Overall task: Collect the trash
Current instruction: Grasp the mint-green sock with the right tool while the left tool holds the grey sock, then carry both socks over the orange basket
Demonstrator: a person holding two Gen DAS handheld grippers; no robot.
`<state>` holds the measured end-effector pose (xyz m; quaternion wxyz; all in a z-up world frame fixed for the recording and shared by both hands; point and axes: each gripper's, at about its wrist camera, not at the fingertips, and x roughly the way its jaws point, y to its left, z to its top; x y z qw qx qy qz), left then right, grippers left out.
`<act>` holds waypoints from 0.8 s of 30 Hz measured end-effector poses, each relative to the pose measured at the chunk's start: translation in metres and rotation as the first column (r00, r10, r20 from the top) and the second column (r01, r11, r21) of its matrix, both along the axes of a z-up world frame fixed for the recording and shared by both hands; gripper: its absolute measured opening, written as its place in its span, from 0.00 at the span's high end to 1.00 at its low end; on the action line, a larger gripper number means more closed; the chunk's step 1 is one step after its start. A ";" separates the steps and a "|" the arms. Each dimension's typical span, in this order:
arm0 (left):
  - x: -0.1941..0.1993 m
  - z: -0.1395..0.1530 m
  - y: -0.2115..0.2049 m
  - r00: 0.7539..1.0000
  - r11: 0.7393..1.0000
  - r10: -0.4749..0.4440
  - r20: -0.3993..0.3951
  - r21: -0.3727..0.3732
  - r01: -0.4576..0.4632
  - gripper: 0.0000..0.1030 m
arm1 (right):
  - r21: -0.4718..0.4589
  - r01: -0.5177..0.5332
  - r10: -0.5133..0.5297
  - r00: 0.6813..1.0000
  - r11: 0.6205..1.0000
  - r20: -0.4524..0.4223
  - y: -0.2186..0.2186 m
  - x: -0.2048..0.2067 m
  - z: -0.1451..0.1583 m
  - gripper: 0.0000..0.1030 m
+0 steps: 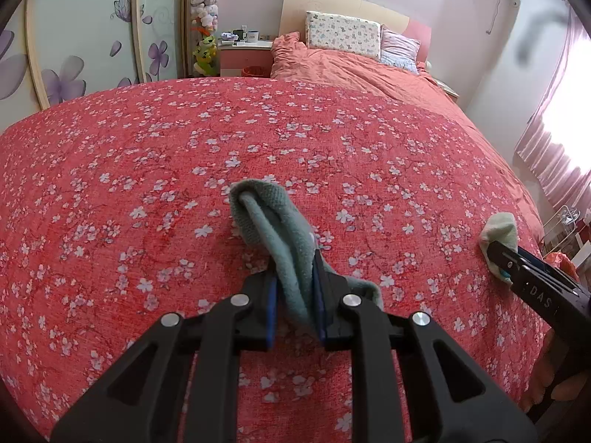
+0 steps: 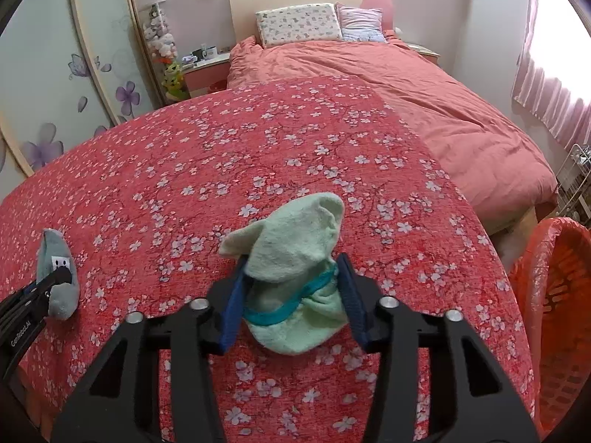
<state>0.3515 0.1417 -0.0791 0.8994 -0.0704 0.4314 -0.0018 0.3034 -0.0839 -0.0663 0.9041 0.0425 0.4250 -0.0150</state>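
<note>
My left gripper is shut on a grey-green towel cloth and holds it above the red flowered bedspread. My right gripper is shut on a pale green cloth with a teal band above the same bedspread. In the left wrist view the right gripper shows at the right edge with its pale cloth. In the right wrist view the left gripper shows at the left edge with its grey cloth.
An orange mesh basket stands on the floor at the bed's right side. A pink duvet and two pillows lie at the head. A wardrobe and nightstand stand to the left. Curtains hang right.
</note>
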 end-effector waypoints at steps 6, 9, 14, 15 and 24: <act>0.003 0.002 -0.010 1.000 0.999 -0.017 -0.003 0.048 0.017 0.77 | -0.002 -0.045 0.045 0.999 0.999 0.007 0.005 -0.004 0.002 0.88; 0.005 0.003 -0.008 1.000 0.999 -0.030 -0.001 0.028 0.030 0.85 | 0.020 -0.048 0.048 0.999 0.999 0.016 0.001 -0.010 0.004 0.90; 0.002 0.006 0.002 0.999 0.997 -0.039 -0.005 -0.061 0.038 0.91 | 0.067 -0.028 0.024 0.998 0.997 0.054 -0.019 -0.028 0.018 0.90; 0.000 0.008 0.003 0.999 0.997 -0.036 0.000 -0.065 0.036 0.91 | 0.074 -0.025 0.020 0.998 0.997 0.062 -0.024 -0.031 0.021 0.90; -0.033 0.053 -0.022 0.993 0.995 -0.087 0.084 -0.030 0.090 0.91 | 0.106 -0.001 -0.018 0.984 0.994 0.179 -0.059 -0.075 0.063 0.90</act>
